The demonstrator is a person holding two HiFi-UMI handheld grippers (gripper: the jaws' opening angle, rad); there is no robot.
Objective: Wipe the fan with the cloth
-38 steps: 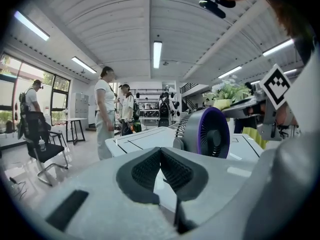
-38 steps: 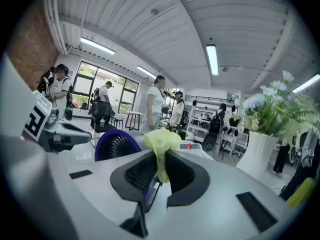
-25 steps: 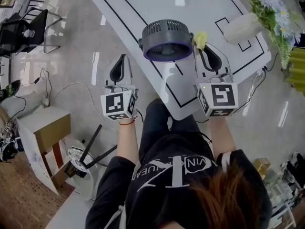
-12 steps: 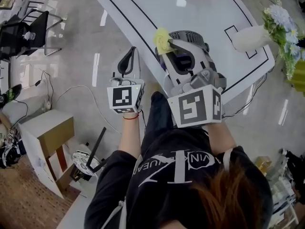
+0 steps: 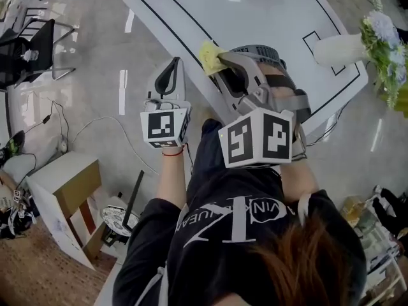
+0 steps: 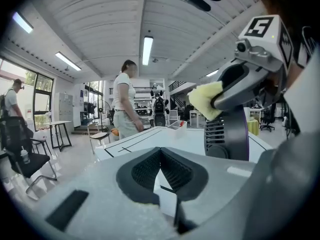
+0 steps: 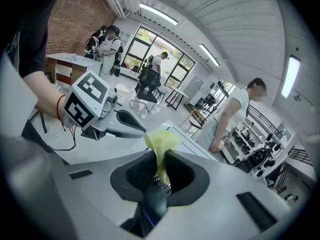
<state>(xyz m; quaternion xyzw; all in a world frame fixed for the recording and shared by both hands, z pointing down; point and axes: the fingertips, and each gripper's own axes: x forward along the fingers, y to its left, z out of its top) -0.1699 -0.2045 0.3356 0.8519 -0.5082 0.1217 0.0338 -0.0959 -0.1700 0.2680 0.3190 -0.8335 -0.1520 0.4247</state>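
Cloth point(image 7: 161, 136) pinched in right claw point(image 7: 161, 159), poking straight out ahead; left claw point(image 6: 160, 156) closed, empty.

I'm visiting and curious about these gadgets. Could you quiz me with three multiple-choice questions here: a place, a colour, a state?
1. Where is the cloth? A on the floor; B between the right gripper's jaws; C over the vase.
2. What colour is it? A yellow; B red; C blue.
3. How do the left gripper's jaws stand? A wide apart; B closed on the cloth; C closed, empty.
Answers: B, its own view shows the jaws pinching it; A, pale yellow in every view; C, they meet with nothing between.
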